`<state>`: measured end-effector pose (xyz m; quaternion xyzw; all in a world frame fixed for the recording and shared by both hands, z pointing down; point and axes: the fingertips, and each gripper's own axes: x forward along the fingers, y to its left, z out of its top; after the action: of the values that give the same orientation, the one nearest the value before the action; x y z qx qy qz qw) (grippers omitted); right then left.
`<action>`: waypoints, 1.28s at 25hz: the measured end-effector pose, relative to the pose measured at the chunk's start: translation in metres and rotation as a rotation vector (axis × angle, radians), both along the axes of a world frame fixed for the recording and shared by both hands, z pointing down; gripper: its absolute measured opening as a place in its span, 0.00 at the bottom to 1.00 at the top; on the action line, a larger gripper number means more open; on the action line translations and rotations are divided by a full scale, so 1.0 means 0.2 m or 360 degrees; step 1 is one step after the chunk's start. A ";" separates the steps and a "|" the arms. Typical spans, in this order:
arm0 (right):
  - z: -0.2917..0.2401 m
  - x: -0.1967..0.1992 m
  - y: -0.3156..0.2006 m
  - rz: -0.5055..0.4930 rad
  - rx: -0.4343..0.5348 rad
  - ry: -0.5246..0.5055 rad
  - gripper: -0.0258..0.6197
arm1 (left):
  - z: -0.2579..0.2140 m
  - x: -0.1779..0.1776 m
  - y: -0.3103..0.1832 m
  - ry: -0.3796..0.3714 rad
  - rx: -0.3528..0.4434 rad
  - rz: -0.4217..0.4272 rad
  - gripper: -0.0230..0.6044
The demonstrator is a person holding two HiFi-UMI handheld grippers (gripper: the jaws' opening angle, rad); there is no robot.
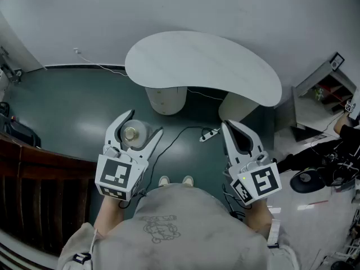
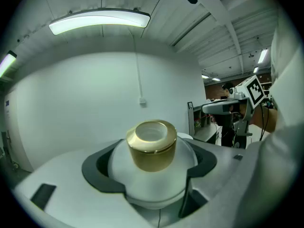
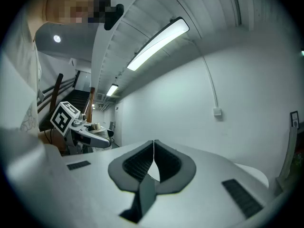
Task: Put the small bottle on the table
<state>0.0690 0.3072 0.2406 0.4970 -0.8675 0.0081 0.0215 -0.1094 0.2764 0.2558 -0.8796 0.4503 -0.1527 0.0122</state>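
Note:
The small bottle (image 1: 131,133) is a round white one with a gold cap, and it sits upright between the jaws of my left gripper (image 1: 143,124), which is shut on its sides and holds it in the air above the dark floor. Seen from the left gripper view, the bottle (image 2: 152,151) fills the gap between the dark pads (image 2: 97,167). The white kidney-shaped table (image 1: 202,63) lies ahead of both grippers and has nothing on it. My right gripper (image 1: 226,125) is shut and holds nothing; in its own view the right gripper (image 3: 154,144) has its jaws meeting.
Two pale cylinder legs (image 1: 166,99) carry the table. A white power strip (image 1: 209,134) and cables lie on the floor between the grippers. A wooden railing (image 1: 34,173) runs at the left. A shelf unit (image 1: 323,89) and cluttered gear stand at the right.

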 end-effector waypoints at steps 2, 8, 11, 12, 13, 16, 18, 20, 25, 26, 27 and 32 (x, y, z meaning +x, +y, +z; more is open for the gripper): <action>0.01 0.02 -0.01 0.0007 0.0001 -0.0019 0.09 | 0.02 0.02 0.00 0.0003 0.0000 0.0015 0.59; 0.02 0.09 -0.02 -0.0013 -0.0017 0.0009 0.09 | 0.02 0.10 -0.02 -0.0018 -0.0002 0.0019 0.59; 0.03 0.12 -0.03 -0.0025 -0.0019 0.0013 0.09 | 0.03 0.14 -0.03 -0.0035 -0.0001 0.0018 0.59; 0.03 0.13 -0.03 -0.0028 -0.0020 0.0013 0.09 | 0.04 0.15 -0.03 -0.0031 -0.0005 0.0018 0.59; 0.04 0.14 -0.03 -0.0032 -0.0022 0.0013 0.09 | 0.04 0.17 -0.03 -0.0027 -0.0009 0.0019 0.59; 0.05 0.17 -0.03 -0.0050 -0.0028 0.0012 0.09 | 0.05 0.20 -0.03 -0.0029 -0.0013 0.0010 0.59; 0.06 0.19 -0.03 -0.0062 -0.0032 0.0012 0.09 | 0.06 0.23 -0.02 -0.0030 -0.0015 0.0005 0.59; 0.07 0.21 -0.03 -0.0071 -0.0036 0.0012 0.09 | 0.07 0.25 -0.02 -0.0027 -0.0016 0.0001 0.59; 0.10 0.28 -0.01 -0.0104 -0.0037 -0.0002 0.09 | 0.08 0.34 0.01 -0.0022 -0.0016 -0.0018 0.59; 0.11 0.29 -0.01 -0.0111 -0.0035 -0.0005 0.09 | 0.08 0.35 0.02 -0.0020 -0.0016 -0.0022 0.59; 0.11 0.30 -0.01 -0.0115 -0.0034 -0.0007 0.09 | 0.09 0.36 0.02 -0.0021 -0.0017 -0.0026 0.59; 0.14 0.33 0.00 -0.0130 -0.0032 -0.0017 0.09 | 0.12 0.39 0.04 -0.0033 -0.0030 -0.0045 0.59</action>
<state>0.1358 0.3070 0.2683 0.4608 -0.8870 0.0186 0.0221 -0.0323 0.2847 0.2799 -0.8717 0.4611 -0.1661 0.0065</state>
